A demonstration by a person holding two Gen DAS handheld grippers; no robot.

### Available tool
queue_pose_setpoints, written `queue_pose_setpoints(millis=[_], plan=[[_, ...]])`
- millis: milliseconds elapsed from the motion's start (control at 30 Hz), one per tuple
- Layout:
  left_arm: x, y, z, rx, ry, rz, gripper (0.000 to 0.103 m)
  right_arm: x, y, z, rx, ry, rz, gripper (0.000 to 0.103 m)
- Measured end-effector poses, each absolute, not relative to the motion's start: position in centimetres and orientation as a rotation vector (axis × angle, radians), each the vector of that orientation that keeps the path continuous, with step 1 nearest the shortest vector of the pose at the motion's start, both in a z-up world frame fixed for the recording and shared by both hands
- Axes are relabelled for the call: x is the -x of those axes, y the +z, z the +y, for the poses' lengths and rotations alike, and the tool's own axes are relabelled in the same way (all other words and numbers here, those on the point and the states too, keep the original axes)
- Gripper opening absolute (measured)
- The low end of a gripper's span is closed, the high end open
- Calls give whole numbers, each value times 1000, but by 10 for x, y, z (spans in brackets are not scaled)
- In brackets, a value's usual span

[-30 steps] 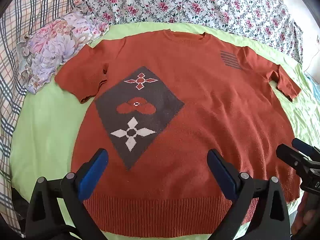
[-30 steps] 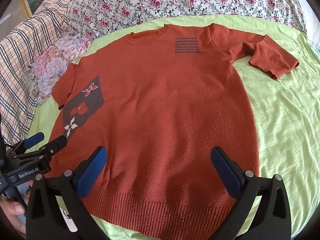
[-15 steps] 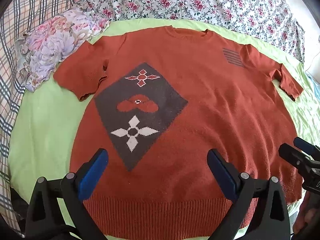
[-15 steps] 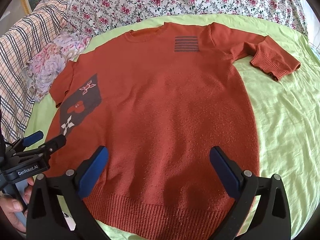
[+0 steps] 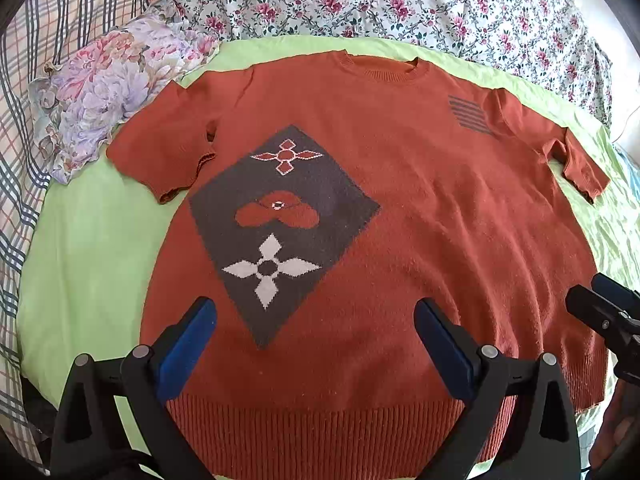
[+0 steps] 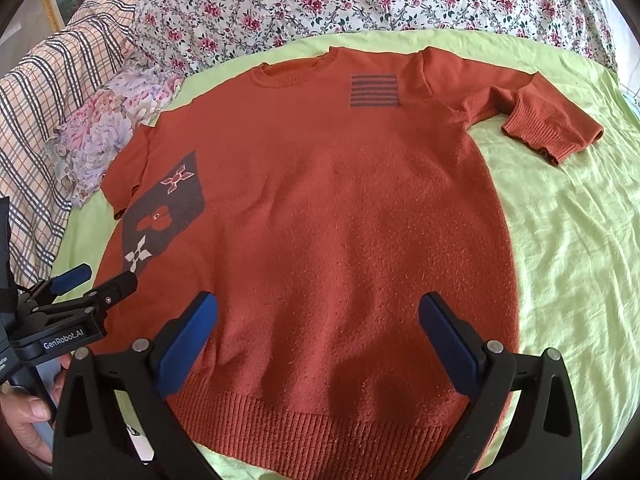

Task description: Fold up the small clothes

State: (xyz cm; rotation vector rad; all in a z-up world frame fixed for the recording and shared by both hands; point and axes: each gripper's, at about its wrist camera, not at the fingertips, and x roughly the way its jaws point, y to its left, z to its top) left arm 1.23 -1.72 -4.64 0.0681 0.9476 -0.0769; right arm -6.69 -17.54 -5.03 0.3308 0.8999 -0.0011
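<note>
A wide floral bedspread (image 5: 400,4) covers the far part of the bed, with a plaid blanket (image 5: 24,80) bunched at the far left. In front of them a light green sheet (image 5: 92,248) is spread flat, wrinkled on its right side in the right wrist view. A small cloth with large pale flowers (image 5: 104,88) lies crumpled at the far left edge of the sheet, just beside the sweater's left sleeve.

The rust-orange short-sleeved sweater (image 5: 420,220) lies face up and unfolded in the middle of the green sheet, collar far and ribbed hem near. Both sleeves stretch outward; the right sleeve (image 6: 548,128) rests on bare sheet, its ribbed cuff slightly curled. A dark grey diamond patch (image 5: 280,224) with three flower motifs sits on the left half of the chest, and a block of dark stripes (image 6: 374,90) sits near the right shoulder.

The left gripper (image 5: 314,344) hovers above the near left part of the sweater, over the hem, its blue-padded jaws spread wide and holding nothing. The right gripper (image 6: 318,340) hovers over the near middle of the hem, jaws likewise spread wide and empty. Whether either touches the fabric cannot be told. A hand (image 6: 28,412) grips the left gripper's handle at the near left.
</note>
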Motion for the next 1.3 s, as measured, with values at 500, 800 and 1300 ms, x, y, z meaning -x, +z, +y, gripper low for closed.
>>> queue_pose_setpoints(millis=[500,800,1300], plan=[[-18,-47,-21,-73,-77,953,99,69,-49,-178,-332,2,892,94],[-27,-47,-25,-82,-80,962,99,66,-49,-185,-345,3,893,94],[-62,-46,-33,-58,-82,974,99,56,-43,-249,-404,-103,873,85]])
